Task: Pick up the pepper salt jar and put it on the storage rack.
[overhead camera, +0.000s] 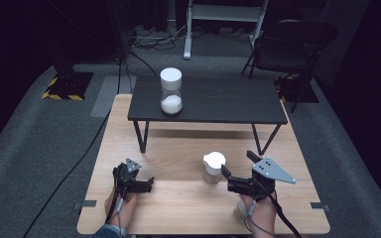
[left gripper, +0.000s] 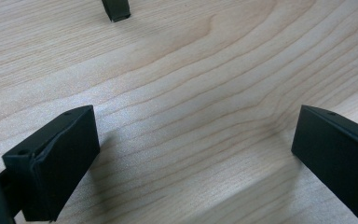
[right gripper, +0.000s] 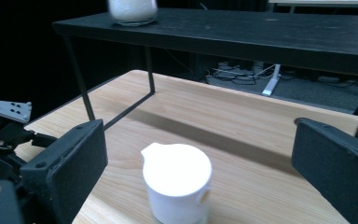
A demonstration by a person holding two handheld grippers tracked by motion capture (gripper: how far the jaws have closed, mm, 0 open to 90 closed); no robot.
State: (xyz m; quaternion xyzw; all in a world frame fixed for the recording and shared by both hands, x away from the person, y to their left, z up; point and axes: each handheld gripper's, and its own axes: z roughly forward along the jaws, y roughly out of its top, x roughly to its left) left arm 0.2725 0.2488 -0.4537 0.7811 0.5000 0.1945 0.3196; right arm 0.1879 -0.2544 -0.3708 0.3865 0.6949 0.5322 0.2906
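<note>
A small clear cup with a white spouted lid (overhead camera: 214, 167) (right gripper: 177, 184) stands on the wooden table (overhead camera: 178, 148), right of centre. My right gripper (overhead camera: 238, 164) (right gripper: 198, 140) is open just to the cup's right and aimed at it; the cup sits low between the spread jaws, slightly ahead of them, touching neither. My left gripper (overhead camera: 138, 182) (left gripper: 193, 154) is open near the table's front left, jaws wide over bare wood with nothing between them. A taller jar (overhead camera: 171, 96) (right gripper: 131, 11) with a white lid and white powder stands on the black shelf (overhead camera: 218, 101).
The black shelf stands on thin metal legs (overhead camera: 143, 136) across the back half of the table; one leg's foot (left gripper: 116, 9) is just ahead of my left gripper. A dark folding chair (overhead camera: 292, 44) and floor cables lie beyond the table.
</note>
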